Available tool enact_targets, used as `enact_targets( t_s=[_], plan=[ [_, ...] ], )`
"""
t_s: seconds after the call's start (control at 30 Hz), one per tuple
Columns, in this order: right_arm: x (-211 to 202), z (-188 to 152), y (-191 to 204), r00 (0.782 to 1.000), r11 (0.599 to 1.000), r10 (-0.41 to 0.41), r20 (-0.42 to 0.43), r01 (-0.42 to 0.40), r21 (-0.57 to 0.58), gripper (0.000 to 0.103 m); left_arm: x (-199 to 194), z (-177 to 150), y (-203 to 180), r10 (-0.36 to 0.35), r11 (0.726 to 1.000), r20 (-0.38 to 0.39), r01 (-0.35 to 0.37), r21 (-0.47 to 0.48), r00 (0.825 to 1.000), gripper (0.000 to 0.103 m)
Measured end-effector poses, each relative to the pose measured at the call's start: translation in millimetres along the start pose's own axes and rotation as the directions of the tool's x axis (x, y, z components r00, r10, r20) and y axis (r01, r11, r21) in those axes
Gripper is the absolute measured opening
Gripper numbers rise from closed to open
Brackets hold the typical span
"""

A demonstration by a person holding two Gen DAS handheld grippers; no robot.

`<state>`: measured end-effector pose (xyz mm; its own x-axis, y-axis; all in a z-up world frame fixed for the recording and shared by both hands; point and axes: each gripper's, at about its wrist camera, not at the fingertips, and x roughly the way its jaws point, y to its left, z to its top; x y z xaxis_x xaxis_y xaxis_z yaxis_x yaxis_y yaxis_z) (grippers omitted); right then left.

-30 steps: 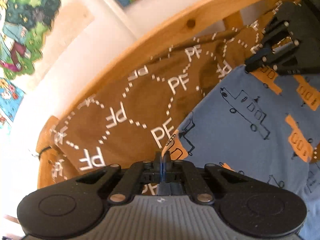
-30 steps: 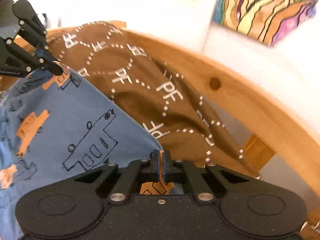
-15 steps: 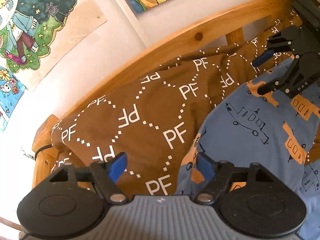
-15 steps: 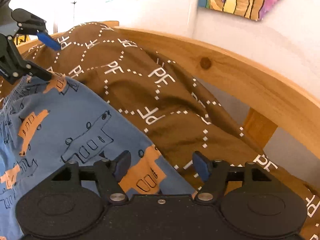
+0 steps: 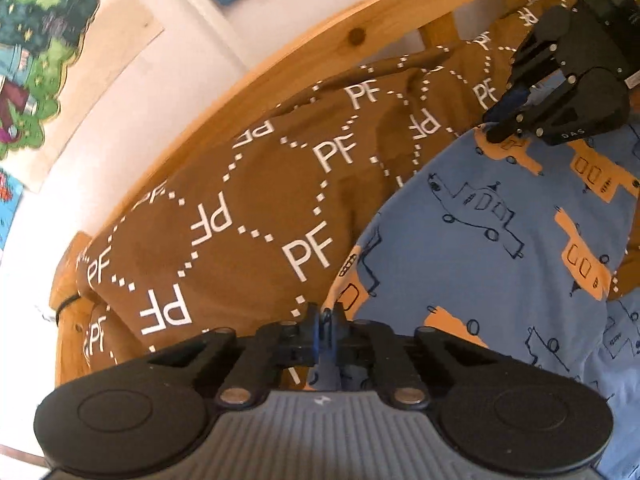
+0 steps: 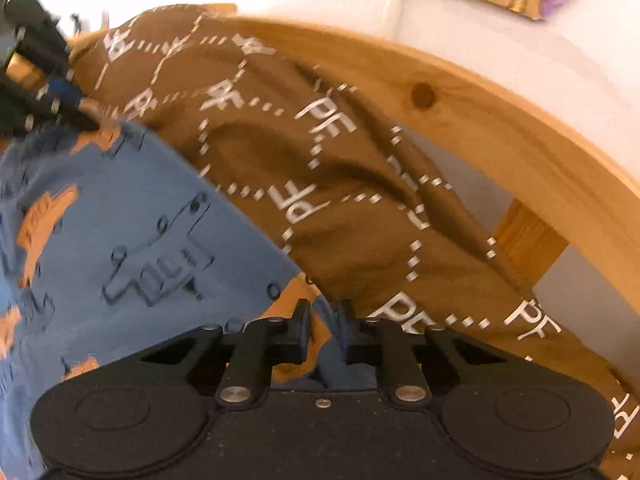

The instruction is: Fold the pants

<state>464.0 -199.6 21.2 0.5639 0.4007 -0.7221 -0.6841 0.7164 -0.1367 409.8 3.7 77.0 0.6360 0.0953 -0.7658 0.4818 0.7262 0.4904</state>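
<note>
Pants, blue with orange and outlined vehicle print, lie spread on a brown blanket on a bed with a wooden frame.

Left gripper: fingers closed tight at the pants' near edge, pinching a sliver of blue cloth. In the right wrist view it sits at the pants' far corner.

Right gripper: fingers have just been closing, now narrow, with a fold of orange-and-blue cloth bunched between them; pads seem to press on it, though blur makes that uncertain.

Step in hand, as I judge it: taking hold of two corners along one edge, ahead of a fold.

Next move calls for a firm right-hand pinch, then both hands lifting together and carrying the edge evenly across the pants, so the cloth neither slips nor drags the blanket.
</note>
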Motion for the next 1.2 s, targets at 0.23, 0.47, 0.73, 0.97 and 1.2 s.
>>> enact_targets(
  t_s=[0.23,0.47,0.73,0.97,1.2],
  plan=[
    [-14.6,-1.0,11.0,0.998,0.999,-0.052,0.024,0.052,-0.004,0.002,-12.8,-3.5,-6.4,0.028,1.0,0.028,-0.028,-0.003,0.999,0.003],
    [-68.6,-16.4,35.0,0.988,0.994,-0.107,0.115,0.11,-0.025,0.002,-38.4,-16.7,-12.1,0.052,0.998,0.09,-0.054,0.027,0.995,0.002],
    [-144.4,-51.3,88.0,0.958,0.979,-0.194,0.211,0.203,-0.017,0.002,-89.5,-54.2,-40.7,0.051,0.974,0.273,-0.108,0.199,0.961,0.002],
    [-188.0,-96.7,153.9,0.953,0.971,-0.231,0.195,0.237,-0.011,0.002,-117.5,-98.2,-84.9,0.032,0.934,0.318,-0.142,0.329,0.947,0.002],
    [-209.2,-140.4,222.5,0.961,0.973,-0.231,0.153,0.23,0.024,0.002,-120.4,-156.9,-126.9,0.003,0.879,0.298,-0.145,0.454,0.955,0.002]
  ],
)
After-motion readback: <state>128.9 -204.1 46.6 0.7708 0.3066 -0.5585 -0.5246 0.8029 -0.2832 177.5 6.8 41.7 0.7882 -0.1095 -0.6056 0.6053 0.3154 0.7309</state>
